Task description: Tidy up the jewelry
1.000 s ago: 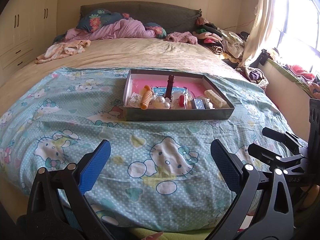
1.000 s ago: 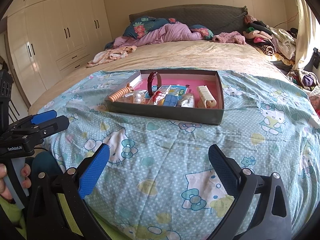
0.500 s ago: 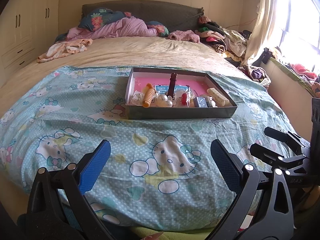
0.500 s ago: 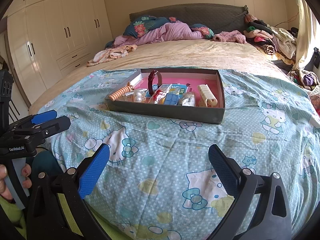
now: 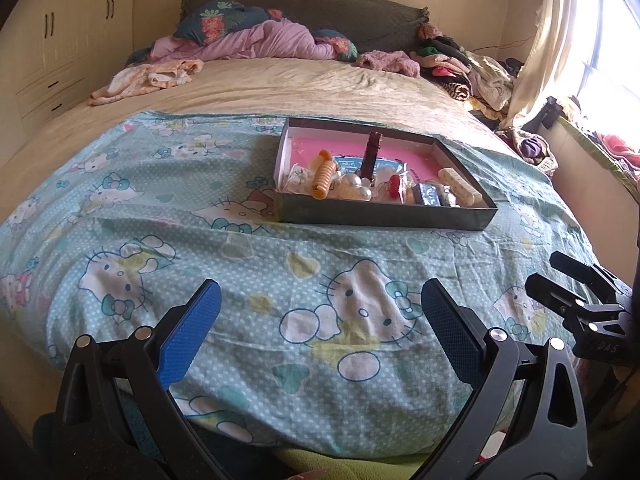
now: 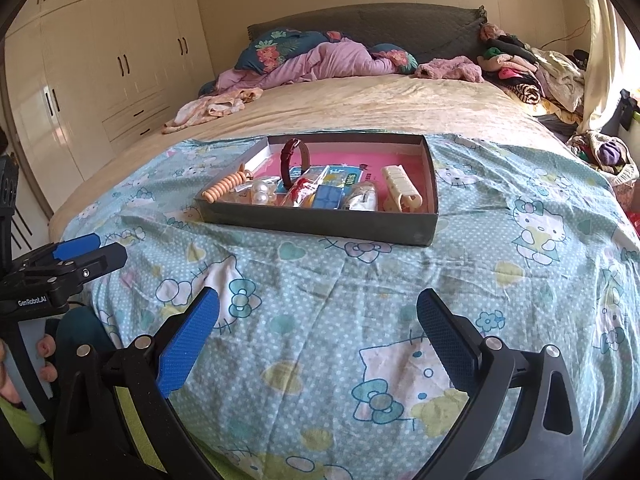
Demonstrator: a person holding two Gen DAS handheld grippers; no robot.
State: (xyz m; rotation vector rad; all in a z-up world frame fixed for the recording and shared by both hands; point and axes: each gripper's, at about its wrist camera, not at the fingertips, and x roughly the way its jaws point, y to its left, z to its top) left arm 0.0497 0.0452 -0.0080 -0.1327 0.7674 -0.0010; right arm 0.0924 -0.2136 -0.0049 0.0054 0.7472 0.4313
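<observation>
A dark shallow box (image 5: 384, 216) (image 6: 320, 224) with a pink floor lies on the Hello Kitty bedspread. In it are an orange coil bracelet (image 5: 323, 174) (image 6: 224, 188), pearl beads (image 5: 354, 188) (image 6: 260, 197), a dark red watch strap (image 5: 370, 154) (image 6: 289, 160), a cream hair clip (image 5: 460, 186) (image 6: 400, 188), and small packets. My left gripper (image 5: 320, 316) is open and empty, well short of the box. My right gripper (image 6: 318, 320) is open and empty, also short of it. Each gripper shows at the edge of the other's view.
The teal bedspread (image 5: 160, 216) covers the bed's near half. Pillows and a purple blanket (image 5: 260, 40) lie at the headboard, a clothes pile (image 5: 472, 68) at the far right. Wardrobes (image 6: 100, 80) stand left, a window and curtain (image 5: 560, 40) right.
The left gripper has shifted left and tilted, so the box now sits further right in its view. The right gripper has edged slightly closer to the box. Both stay open.
</observation>
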